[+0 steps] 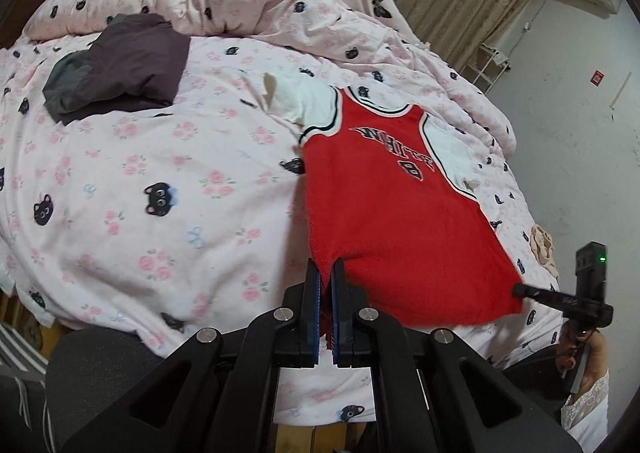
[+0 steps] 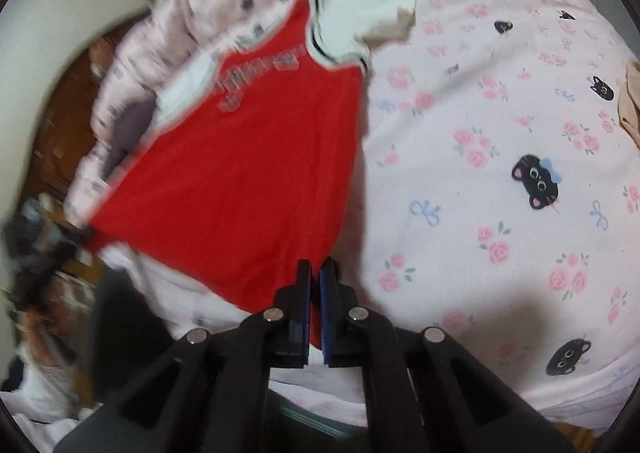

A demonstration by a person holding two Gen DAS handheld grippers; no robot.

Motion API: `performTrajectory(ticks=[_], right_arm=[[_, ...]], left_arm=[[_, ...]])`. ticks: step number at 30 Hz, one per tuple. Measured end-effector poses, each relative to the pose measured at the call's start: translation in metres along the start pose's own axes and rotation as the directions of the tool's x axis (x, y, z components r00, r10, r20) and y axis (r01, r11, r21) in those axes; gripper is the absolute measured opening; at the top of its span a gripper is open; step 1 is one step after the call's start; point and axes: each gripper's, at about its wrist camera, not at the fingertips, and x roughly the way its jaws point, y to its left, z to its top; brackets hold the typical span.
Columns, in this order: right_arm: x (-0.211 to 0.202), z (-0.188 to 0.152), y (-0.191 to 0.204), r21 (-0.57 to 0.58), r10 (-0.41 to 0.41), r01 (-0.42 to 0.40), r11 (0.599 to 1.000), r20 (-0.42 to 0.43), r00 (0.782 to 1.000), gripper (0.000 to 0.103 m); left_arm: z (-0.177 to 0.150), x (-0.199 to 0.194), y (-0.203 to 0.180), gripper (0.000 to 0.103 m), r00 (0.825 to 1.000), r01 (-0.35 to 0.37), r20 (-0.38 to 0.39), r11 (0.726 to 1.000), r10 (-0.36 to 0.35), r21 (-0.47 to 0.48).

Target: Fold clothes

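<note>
1. Two grippers are pinching the bottom hem of the red jersey (image 1: pixel 400 213): your left gripper (image 1: pixel 327 273) is clamping one hem corner, your right gripper (image 2: pixel 316 273) the other, each with its jaws pressed together on the cloth.
2. You are holding the jersey spread front-up on the pink floral quilt (image 1: pixel 140 181), collar pointing away from you, both white sleeves (image 1: pixel 308 105) lying out to the sides.
3. You are working with a flat, unfolded shirt, so a fold seems to be in hand; carrying the hem up toward the collar would call for both corners rising level.
4. You are gripping soft, fuzzy, limp fabric with striped trim and stitched lettering; it would sag between the grippers.
5. You are leaving a dark folded garment (image 1: pixel 120 69) lying well apart, nearer the pillows.
</note>
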Motion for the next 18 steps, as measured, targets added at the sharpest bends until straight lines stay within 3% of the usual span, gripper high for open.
performTrajectory(ticks=[2, 6, 11, 18], right_arm=[[-0.013, 0.001, -0.005, 0.031, 0.074, -0.076, 0.997, 0.044, 0.996, 0.004], [-0.026, 0.006, -0.016, 0.084, 0.126, -0.133, 0.987, 0.089, 0.988, 0.004], [-0.004, 0.004, -0.016, 0.063, -0.035, 0.036, 0.997, -0.014, 0.999, 0.004], [0.022, -0.01, -0.013, -0.036, -0.237, 0.235, 0.971, -0.102, 0.966, 0.007]], left_arm=[[0.001, -0.002, 0.001, 0.003, 1.0, -0.001, -0.005, 1.0, 0.001, 0.005], [-0.001, 0.006, -0.001, 0.003, 0.998, -0.037, -0.041, 0.999, 0.039, 0.037], [-0.011, 0.033, 0.011, 0.003, 0.991, -0.063, -0.121, 0.998, 0.064, 0.012], [-0.027, 0.056, 0.023, 0.007, 0.973, -0.135, -0.187, 0.991, 0.134, 0.01]])
